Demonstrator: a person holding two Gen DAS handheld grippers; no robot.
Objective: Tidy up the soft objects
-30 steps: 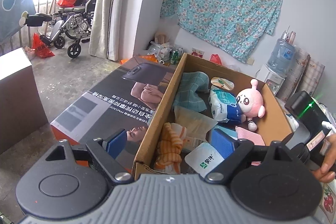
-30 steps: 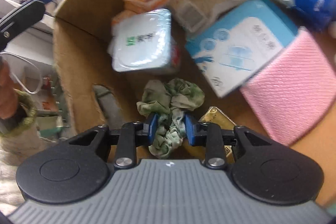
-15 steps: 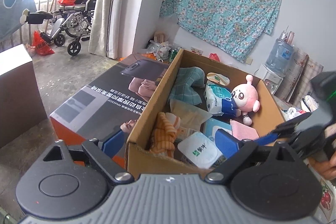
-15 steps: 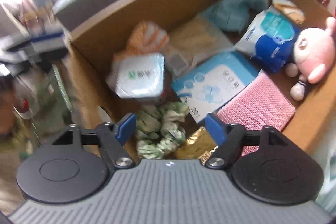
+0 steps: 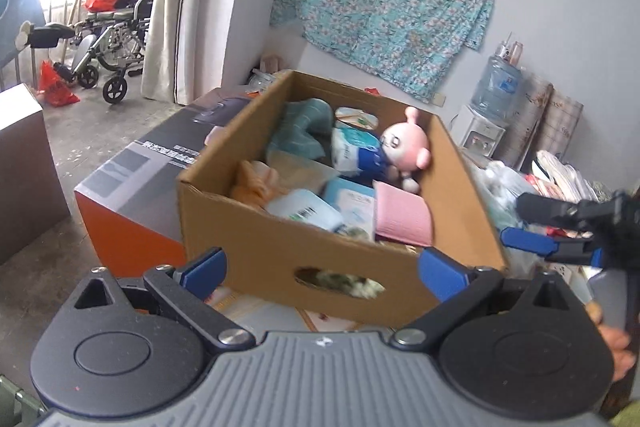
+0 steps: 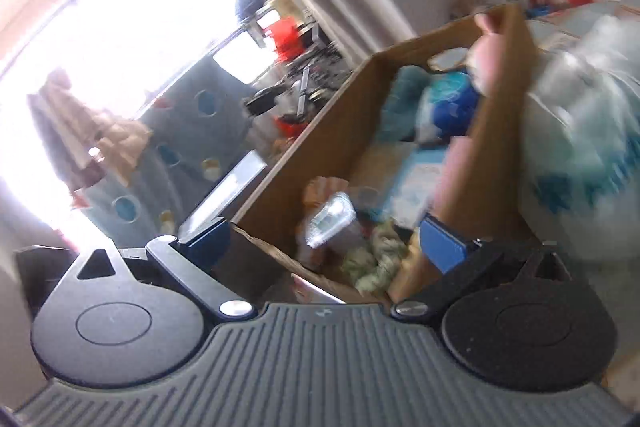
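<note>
Left tool (image 5: 322,269): jaws opening, wide apart, nothing between the pads; it points at the near wall of the cardboard box (image 5: 256,247). Right tool (image 6: 324,239): jaws opening, wide apart, holding nothing, positioned at the box's near corner; this view is blurred.

Box contents: pink plush toy (image 5: 404,149) against the far right wall, pink cloth (image 5: 402,213) near the front right, teal towel (image 5: 304,129) at the back, orange striped cloth (image 5: 256,185) at the left. A green scrunchie (image 6: 376,257) lies in the near corner. The box sits beside a larger printed carton (image 5: 132,183).
</note>
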